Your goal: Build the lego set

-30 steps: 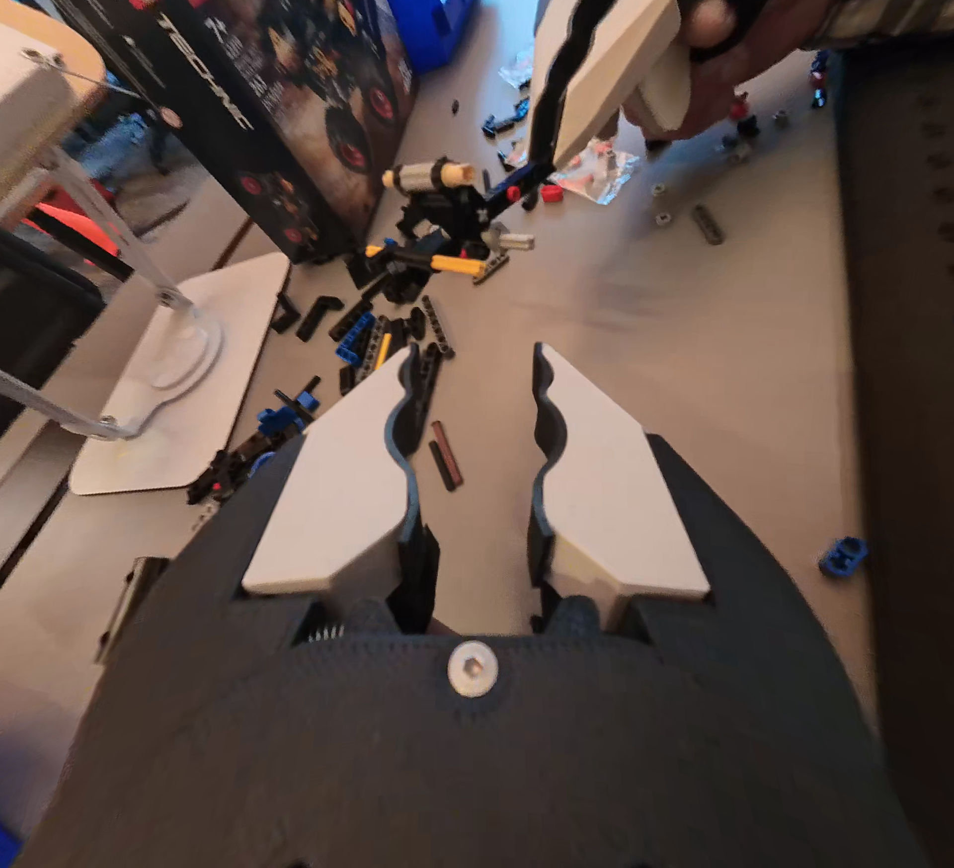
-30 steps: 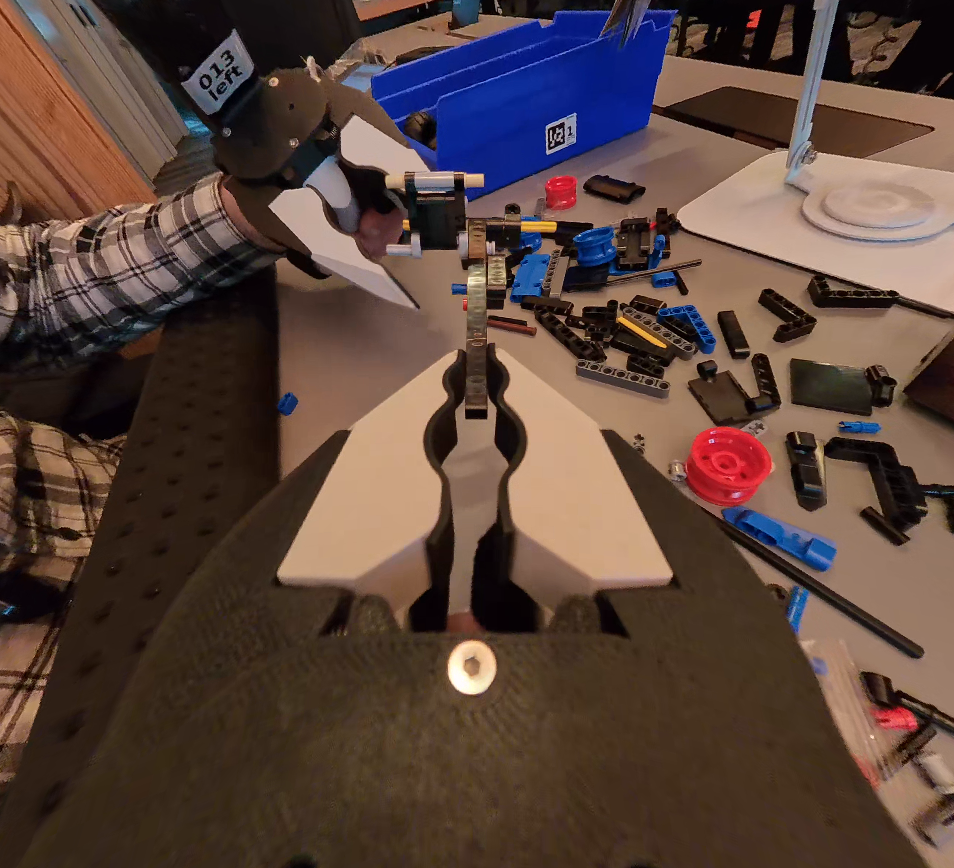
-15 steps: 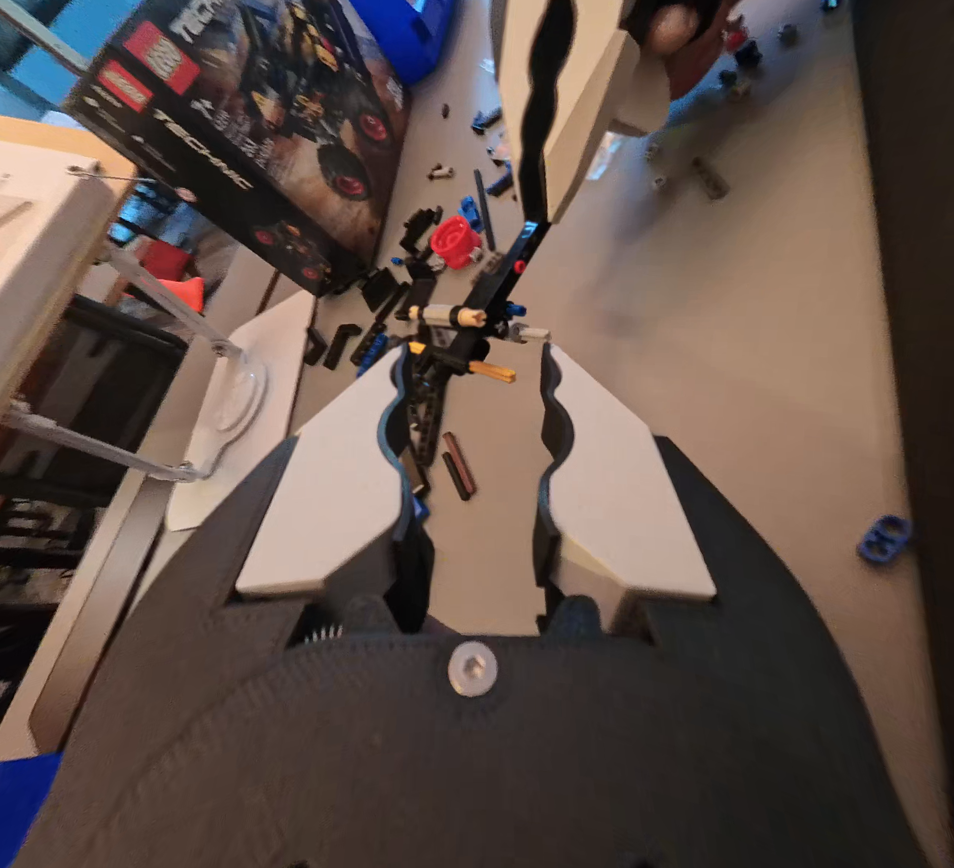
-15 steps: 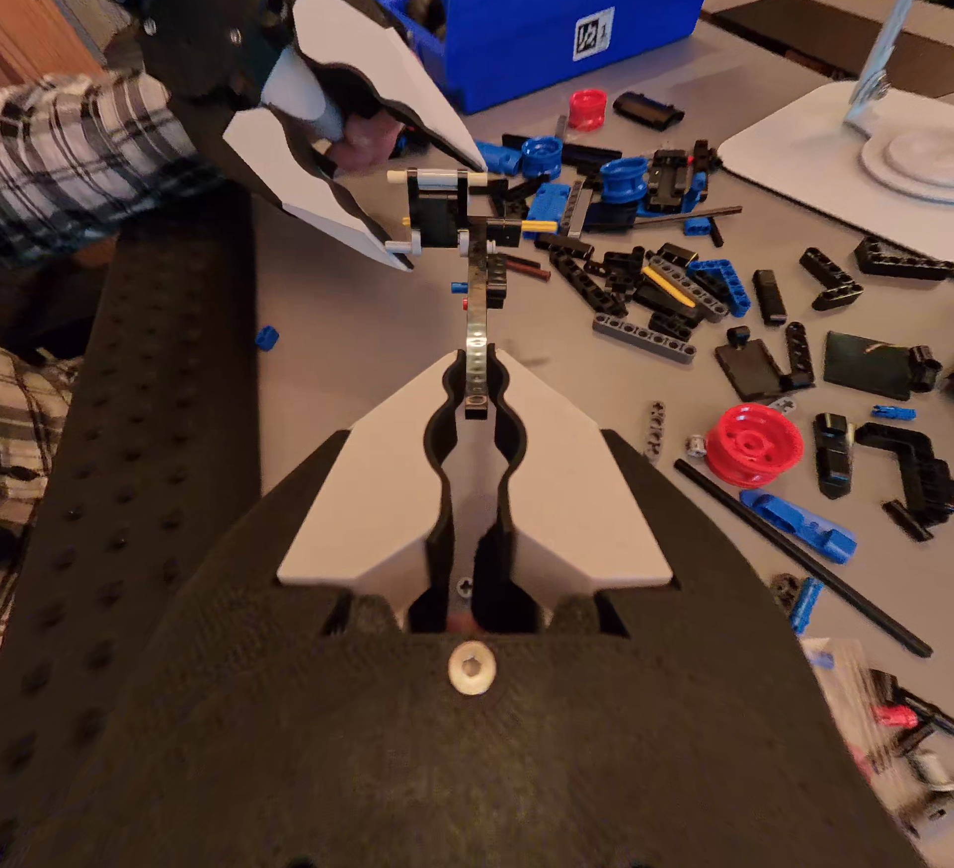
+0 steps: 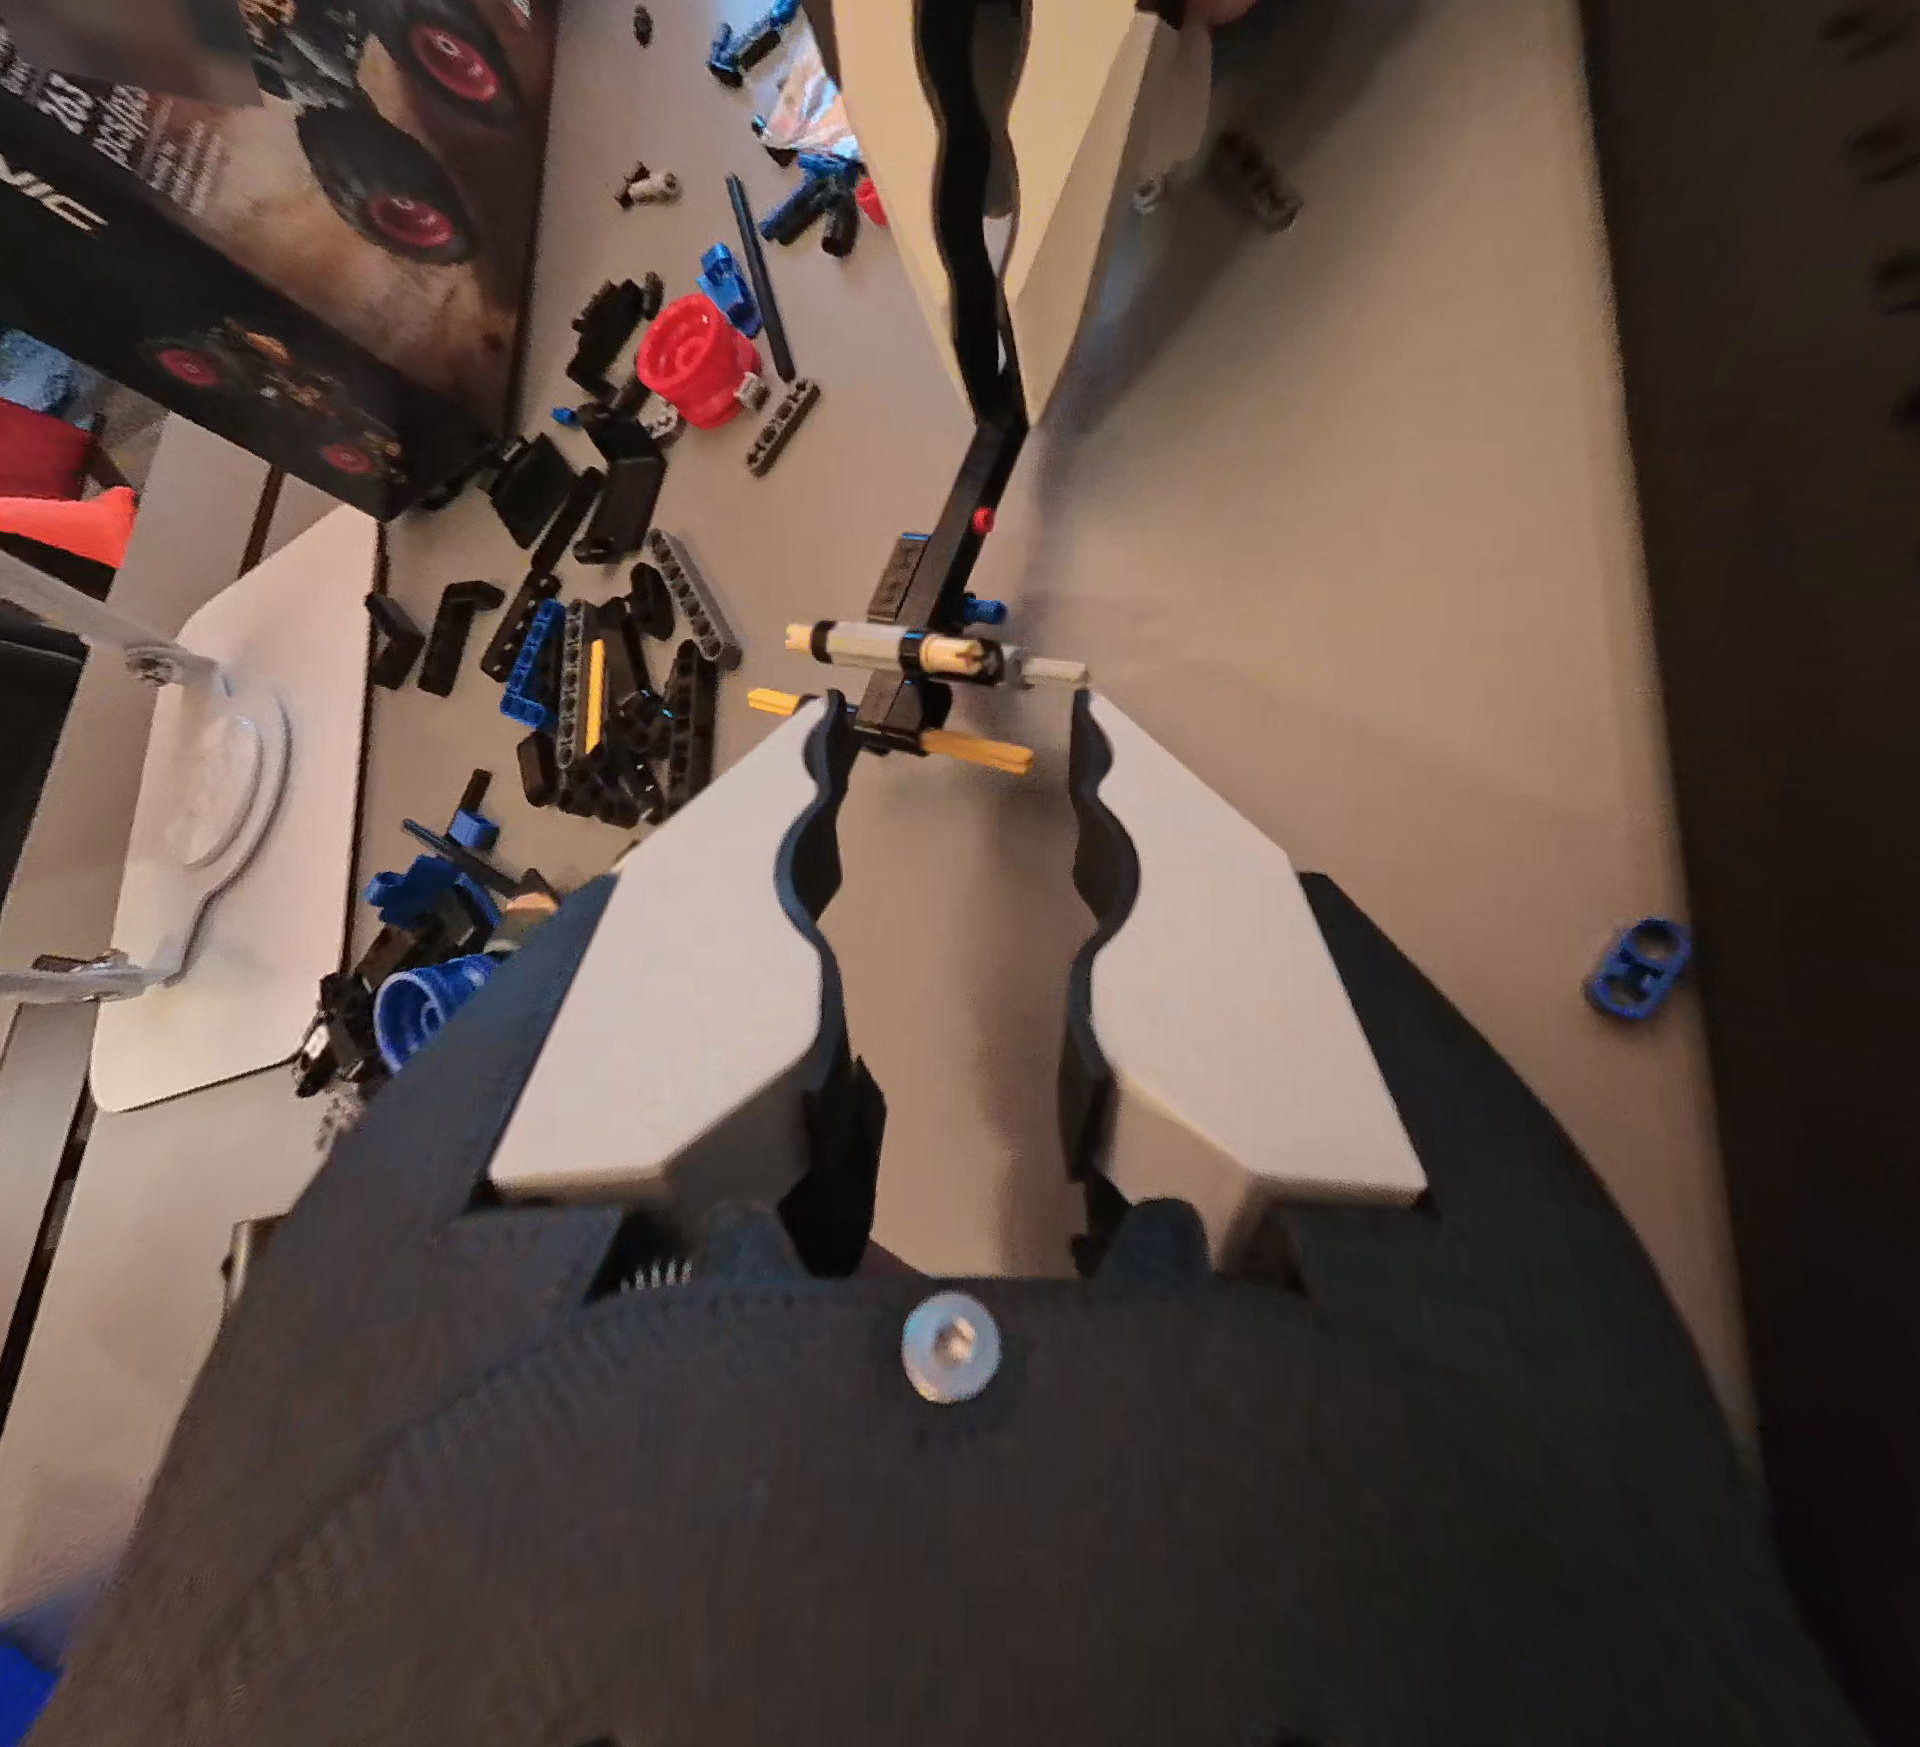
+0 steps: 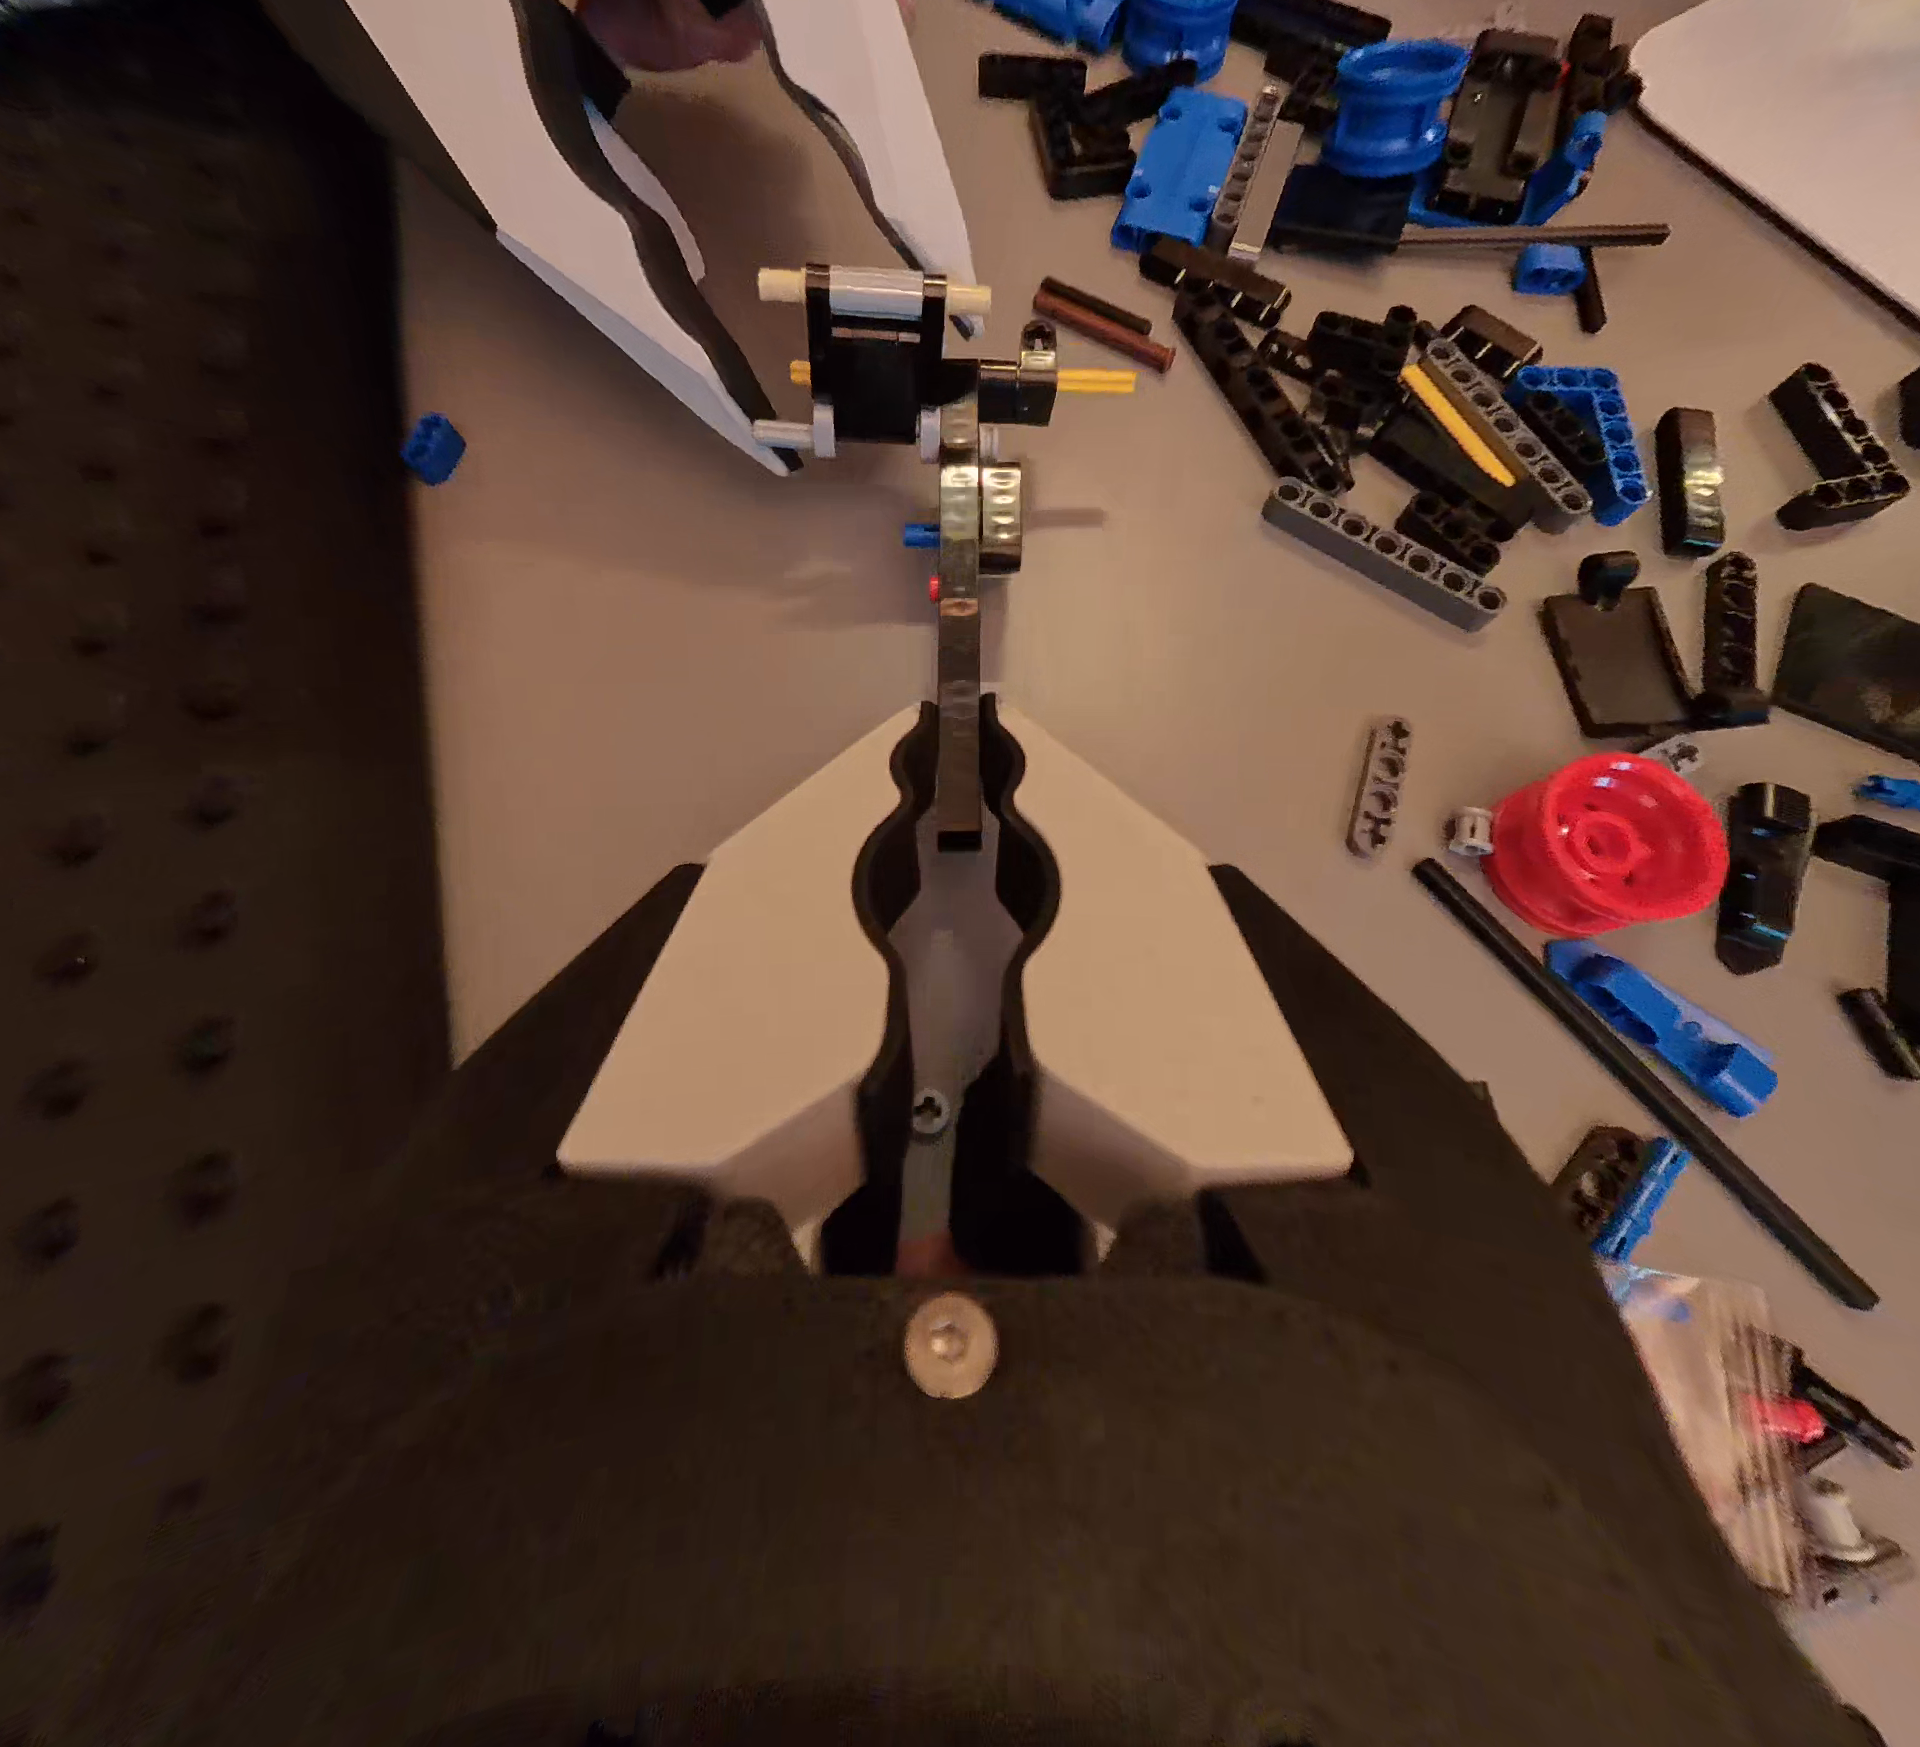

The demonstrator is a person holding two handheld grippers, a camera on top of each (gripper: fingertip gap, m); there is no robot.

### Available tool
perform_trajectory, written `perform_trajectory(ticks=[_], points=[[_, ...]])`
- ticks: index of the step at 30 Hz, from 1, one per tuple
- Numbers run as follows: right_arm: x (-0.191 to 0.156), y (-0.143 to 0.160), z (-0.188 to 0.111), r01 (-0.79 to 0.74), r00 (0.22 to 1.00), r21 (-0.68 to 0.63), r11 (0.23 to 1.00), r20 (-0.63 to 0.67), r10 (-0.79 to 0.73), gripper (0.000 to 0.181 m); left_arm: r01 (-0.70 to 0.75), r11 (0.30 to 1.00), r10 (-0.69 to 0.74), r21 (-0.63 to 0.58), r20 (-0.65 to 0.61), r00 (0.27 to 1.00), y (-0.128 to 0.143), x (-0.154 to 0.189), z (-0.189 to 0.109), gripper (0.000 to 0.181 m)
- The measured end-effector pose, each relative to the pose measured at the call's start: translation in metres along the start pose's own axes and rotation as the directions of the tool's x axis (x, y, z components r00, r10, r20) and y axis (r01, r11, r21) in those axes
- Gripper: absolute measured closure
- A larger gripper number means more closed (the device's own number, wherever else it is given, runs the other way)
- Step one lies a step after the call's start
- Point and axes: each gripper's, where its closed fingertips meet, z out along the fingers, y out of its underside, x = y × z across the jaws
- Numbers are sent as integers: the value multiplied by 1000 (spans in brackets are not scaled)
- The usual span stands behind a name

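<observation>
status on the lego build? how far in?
Early. Done: one small sub-assembly of black beams with grey, yellow and blue pins. In hand: right gripper is shut on its long black beam; left gripper, open, brackets its far end without gripping. Left: most of the set, with loose beams, a red wheel and blue hubs unsorted on the table.

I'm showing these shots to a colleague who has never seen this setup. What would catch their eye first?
Probably the half-built black assembly held in mid-air at the centre, its long beam clamped in the right gripper while the open left gripper closes in around its far end. Next, the bright red wheel hub on the grey table to the right, beside a scatter of black and blue loose pieces.
</observation>
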Motion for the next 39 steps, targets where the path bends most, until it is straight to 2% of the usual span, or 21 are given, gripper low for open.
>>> perform_trajectory(ticks=[4, 16, 20, 25, 30, 34, 36, 39], points=[[-3, 10, 5, 35, 999, -64, 997, -4, -36, 175, 12, 1000, -12, -5, -24, 1000, 1, 4, 3, 140], [6, 11, 9, 116, 988, -111, 987, -91, -126, 172, 50, 999, -50, -8, -34, 998, 3, 3, 2, 140], [7, 4, 18, 153, 979, -116, 981, -118, -166, 173, 62, 998, -63, -19, -30, 998, 6, 0, -3, 140], [-4, -9, 36, 214, 971, -125, 969, -82, -225, 175, 71, 997, -74, -32, -90, 993, 10, 7, -16, 137], [-17, -24, 57, 269, 962, -126, 955, -20, -274, 175, 97, 995, -93, 40, -77, 993, -1, 0, -33, 131], [-22, -35, 72, 290, 956, -126, 949, -4, -293, 175, 101, 995, -101, -10, -63, 993, 10, -2, -31, 131], [-23, -40, 76, 300, 953, -119, 946, -8, -303, 171, 94, 995, -97, -42, -54, 994, 16, -3, -29, 131], [-20, -42, 74, 287, 956, -119, 950, -27, -292, 146, 107, 992, -110, -69, -39, 993, 22, -5, -27, 132]])
